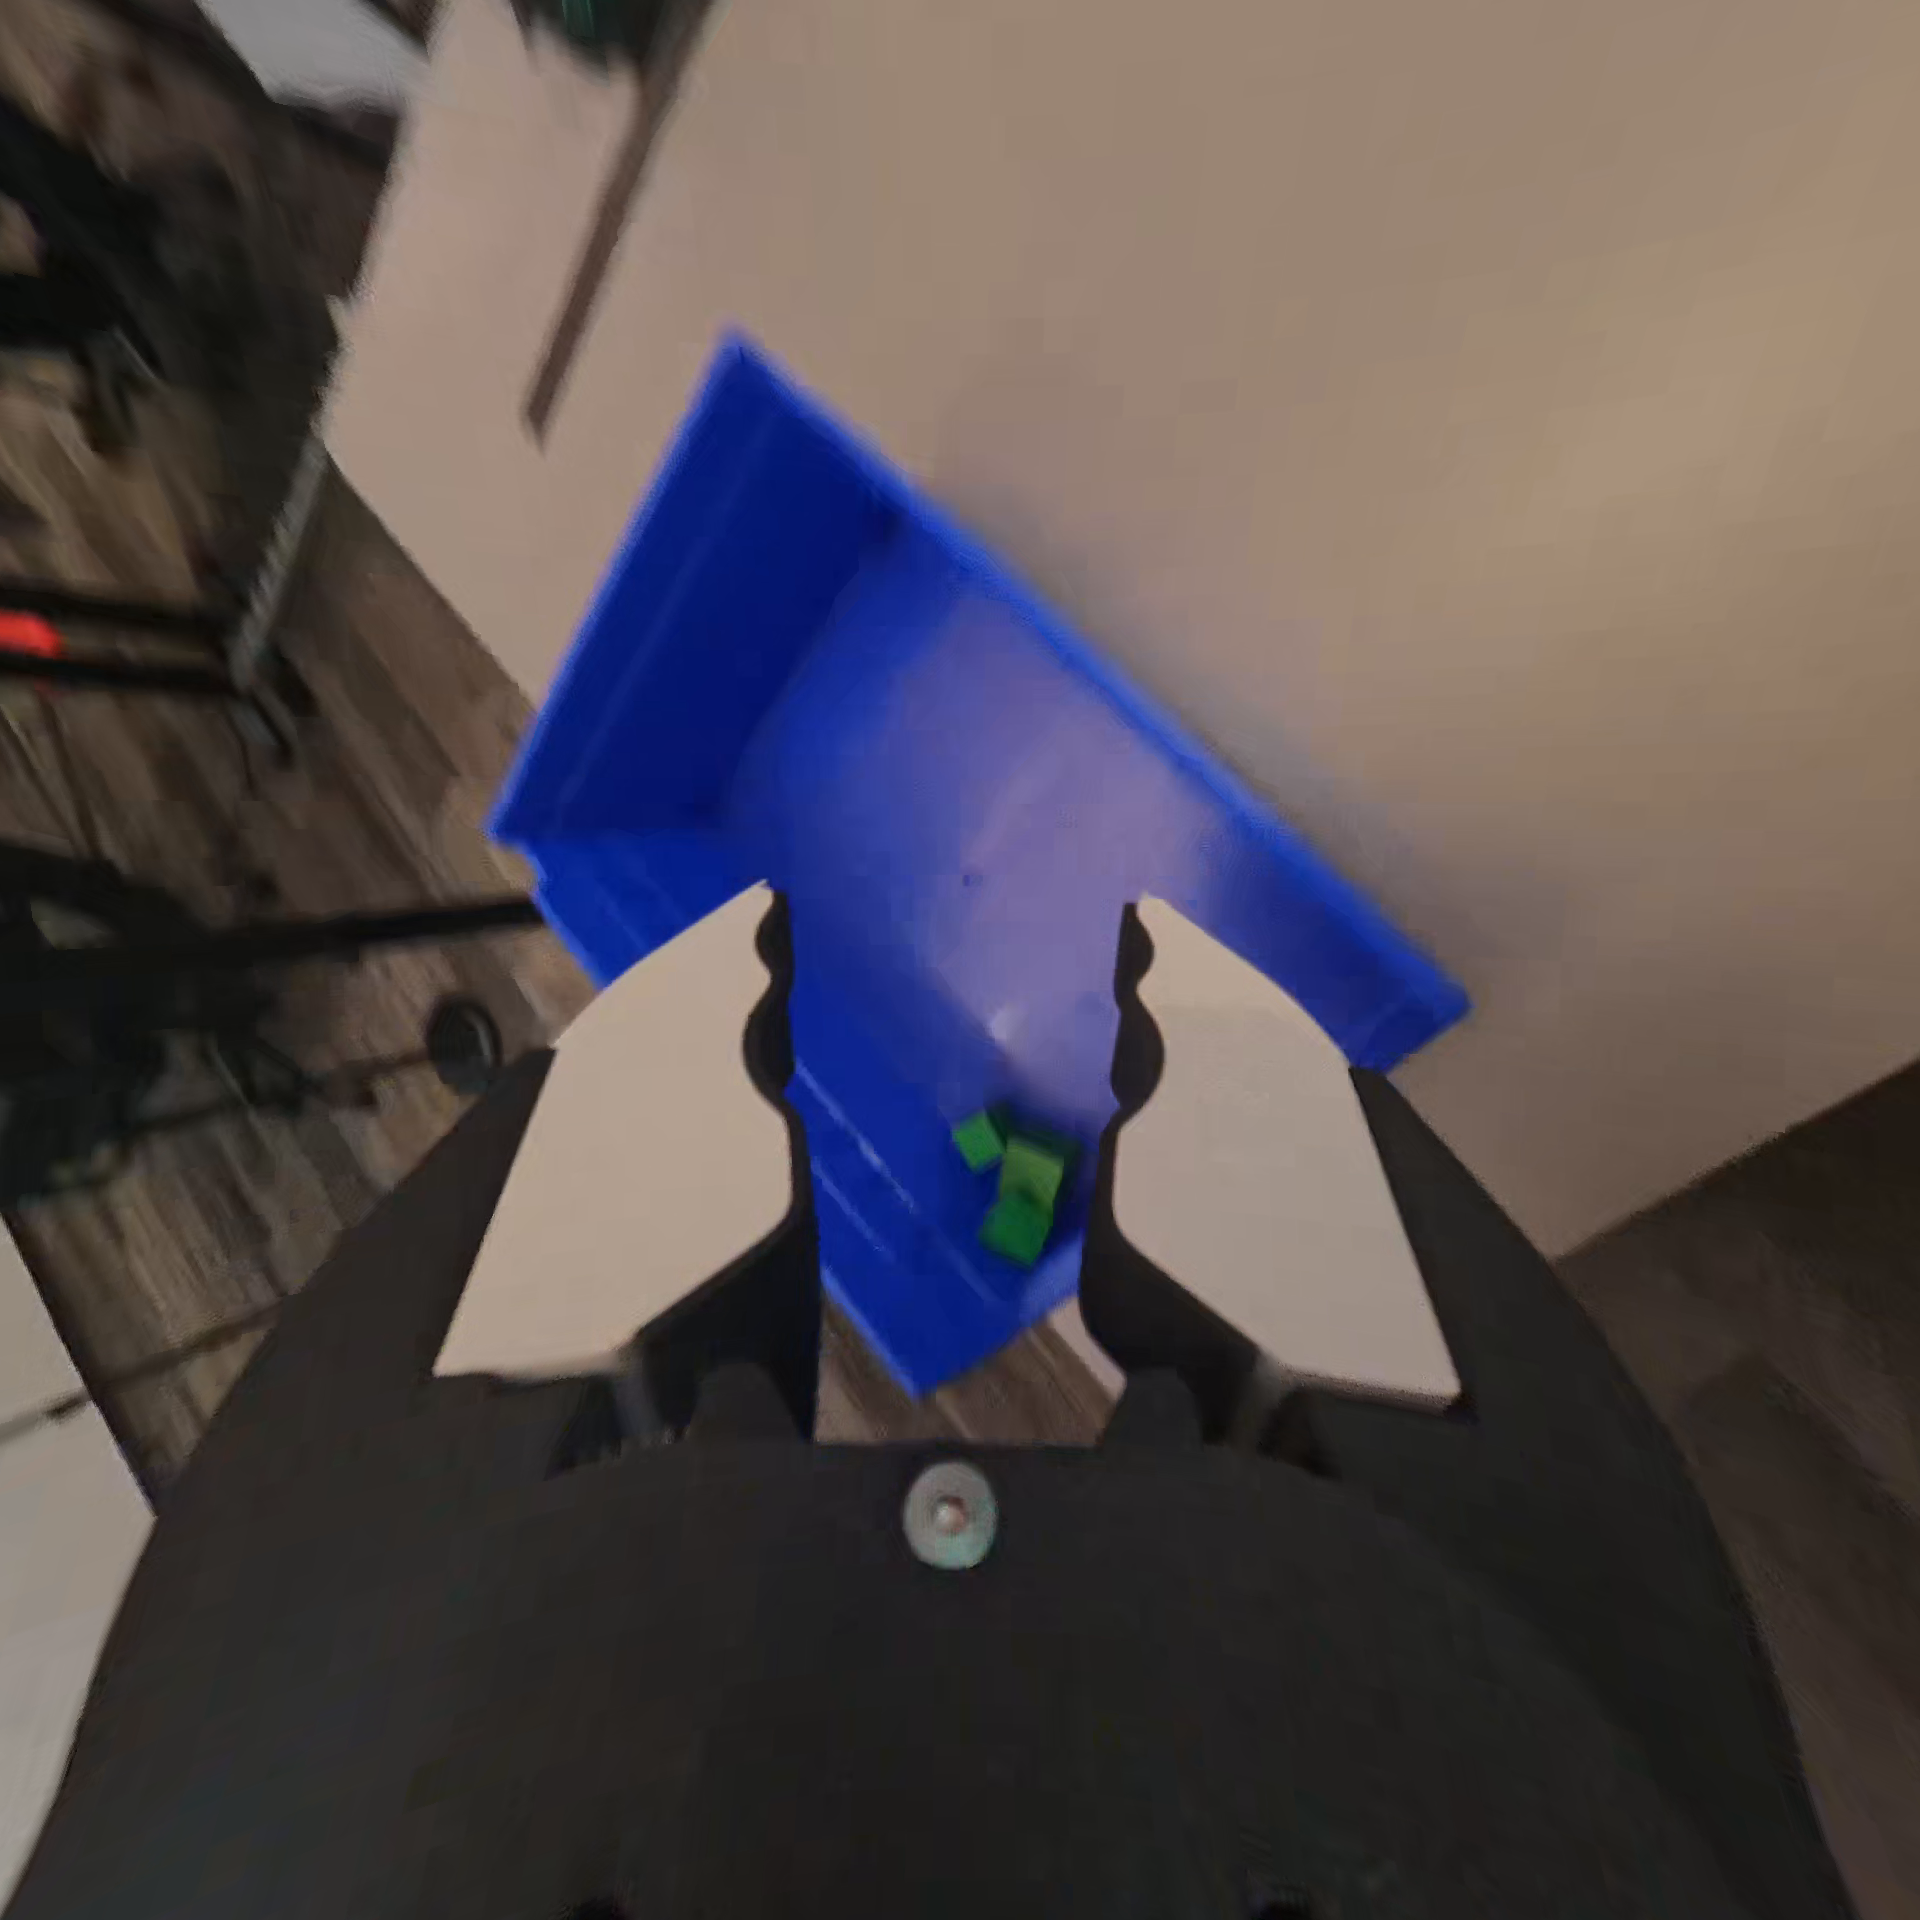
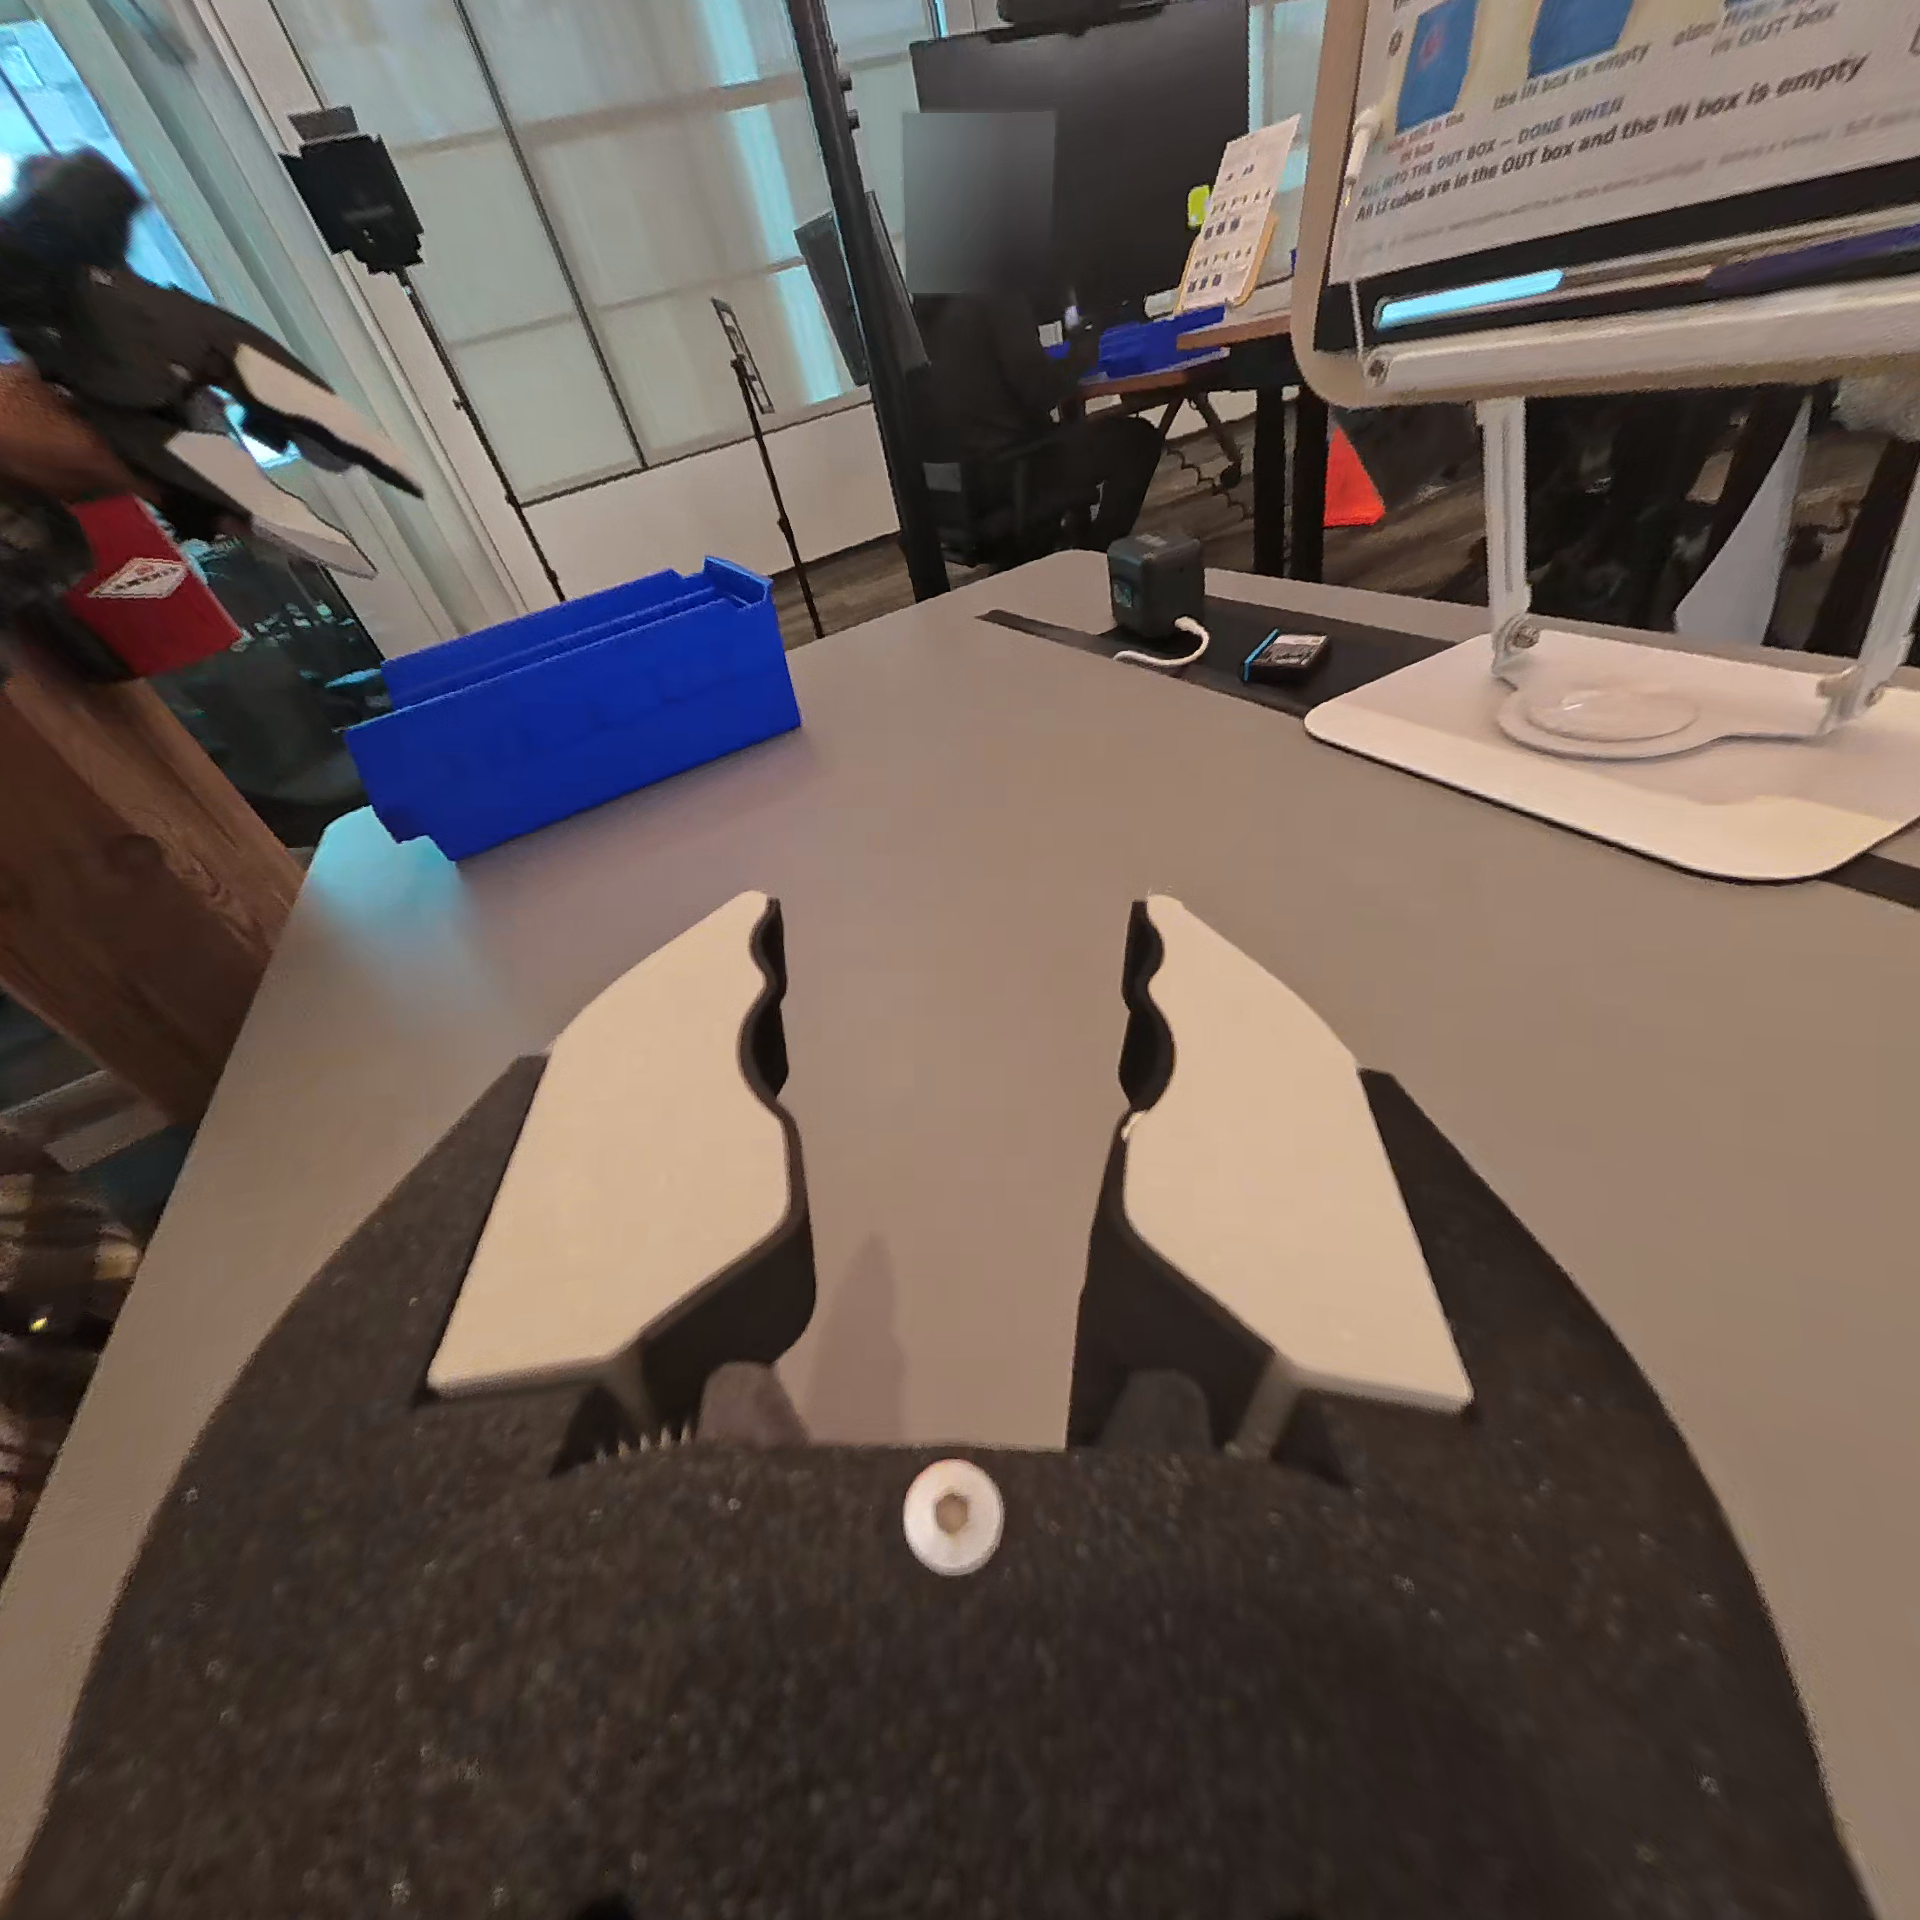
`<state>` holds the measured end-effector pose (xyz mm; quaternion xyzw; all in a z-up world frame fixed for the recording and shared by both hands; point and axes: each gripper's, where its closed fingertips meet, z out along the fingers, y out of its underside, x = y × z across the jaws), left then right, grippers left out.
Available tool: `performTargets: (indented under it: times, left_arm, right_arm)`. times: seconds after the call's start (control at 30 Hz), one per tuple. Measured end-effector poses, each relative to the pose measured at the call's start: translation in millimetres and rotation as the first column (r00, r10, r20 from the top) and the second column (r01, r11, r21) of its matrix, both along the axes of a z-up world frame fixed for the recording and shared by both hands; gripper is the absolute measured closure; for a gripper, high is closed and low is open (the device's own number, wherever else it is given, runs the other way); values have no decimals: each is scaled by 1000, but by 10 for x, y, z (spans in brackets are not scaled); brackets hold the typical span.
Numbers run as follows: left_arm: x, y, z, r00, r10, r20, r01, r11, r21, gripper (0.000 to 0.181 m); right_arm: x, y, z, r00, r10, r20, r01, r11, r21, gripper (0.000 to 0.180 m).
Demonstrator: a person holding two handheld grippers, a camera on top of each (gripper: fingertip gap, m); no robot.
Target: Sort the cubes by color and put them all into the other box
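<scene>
At the far left corner of the grey counter (image 2: 1039,831) stands a blue box (image 2: 582,717). The left gripper (image 1: 951,904) hangs above it, jaws apart and empty; green cubes (image 1: 1013,1184) lie inside. The right gripper (image 2: 951,904) is spread wide, holding nothing.

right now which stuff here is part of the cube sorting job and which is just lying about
Part of the job:
- blue plastic box
- small green cubes in one corner of it
- open left gripper
- open right gripper

Just lying about:
- white tablet stand
- small black camera
- black battery
</scene>
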<state>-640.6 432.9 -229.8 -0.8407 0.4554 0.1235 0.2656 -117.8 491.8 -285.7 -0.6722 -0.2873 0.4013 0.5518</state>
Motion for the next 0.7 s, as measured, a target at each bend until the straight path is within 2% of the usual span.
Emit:
performTargets:
  times: [0.1, 0.2, 0.37, 0.53, 0.7]
  left_arm:
    - [-489, -14, -253, 983, 176, -53, -181, 977, -112, 126]
    - [-761, -57, -526, 927, 367, -81, -376, 908, -187, 129]
    - [-887, -156, -899, 839, 541, -48, -532, 800, -276, 138]
    - [-1032, -269, -1117, 811, 574, -116, -576, 749, -327, 142]
    - [-1068, -361, -1278, 857, 464, -222, -515, 759, -398, 141]
  right_arm:
    - [-57, -32, -54, 999, 31, -9, -31, 999, -28, 117]
    - [-88, -62, -103, 999, 39, 23, -39, 999, -20, 118]
    - [-85, -81, -134, 998, 47, 45, -47, 999, -13, 118]
    - [-50, -83, -131, 998, 52, 37, -52, 999, -17, 118]
    - [-29, -97, -85, 998, 54, 28, -54, 999, 0, 118]
